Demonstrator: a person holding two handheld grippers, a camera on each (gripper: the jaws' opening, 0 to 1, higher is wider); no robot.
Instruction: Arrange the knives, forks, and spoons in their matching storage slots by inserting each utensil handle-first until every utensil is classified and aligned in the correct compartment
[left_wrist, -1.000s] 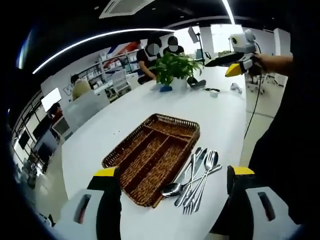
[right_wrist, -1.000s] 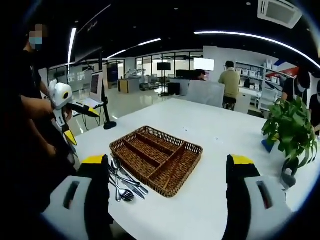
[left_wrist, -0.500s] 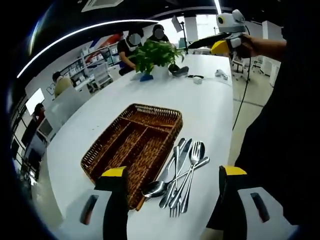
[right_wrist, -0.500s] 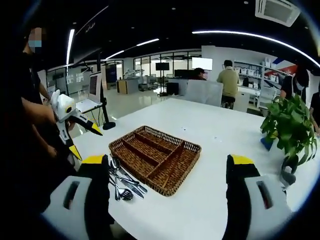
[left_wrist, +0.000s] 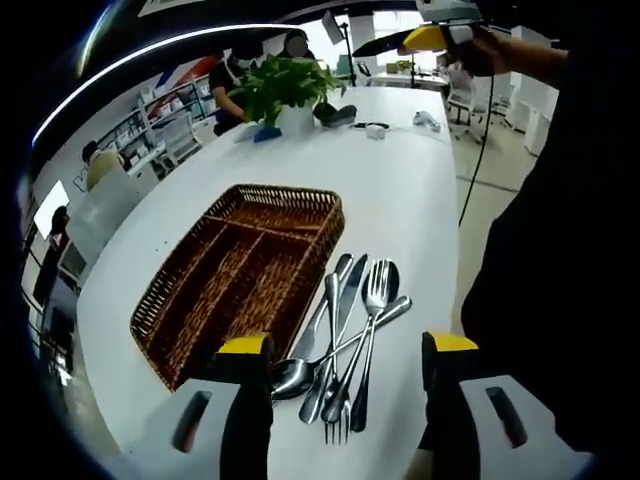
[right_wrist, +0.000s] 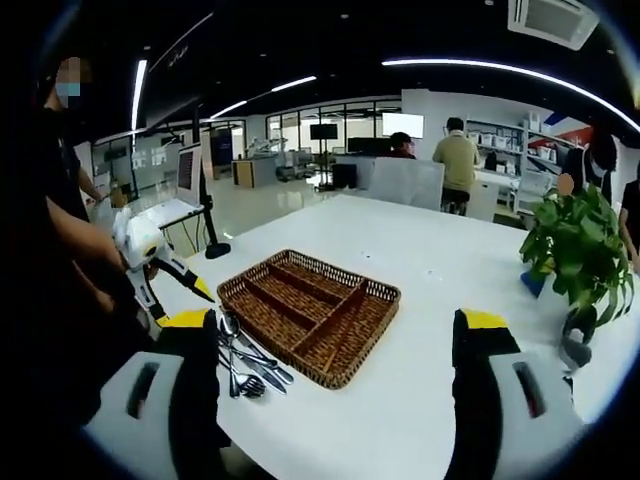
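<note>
A brown wicker cutlery tray (left_wrist: 232, 282) with several long slots lies empty on the white table (left_wrist: 390, 190). Beside its right rim lies a loose pile of steel utensils (left_wrist: 347, 340): a spoon, a knife and forks overlapping. My left gripper (left_wrist: 347, 345) hovers open just above the pile, with its yellow-tipped jaws straddling it. My right gripper (right_wrist: 335, 320) is open and held back from the tray (right_wrist: 305, 305), nothing between its jaws. The utensils (right_wrist: 245, 367) lie at the tray's left there. The left gripper (right_wrist: 185, 300) shows low at the left, the right gripper (left_wrist: 400, 42) high at the top.
A potted green plant (left_wrist: 285, 85) (right_wrist: 578, 250) stands at the table's far end, with small items around it. A person's dark clothing runs along the table's near edge (left_wrist: 560, 280). Other people sit at desks in the background. Bare tabletop surrounds the tray.
The left gripper has come down and closer to the utensil pile, which now lies between its jaws. The right gripper has stayed almost still.
</note>
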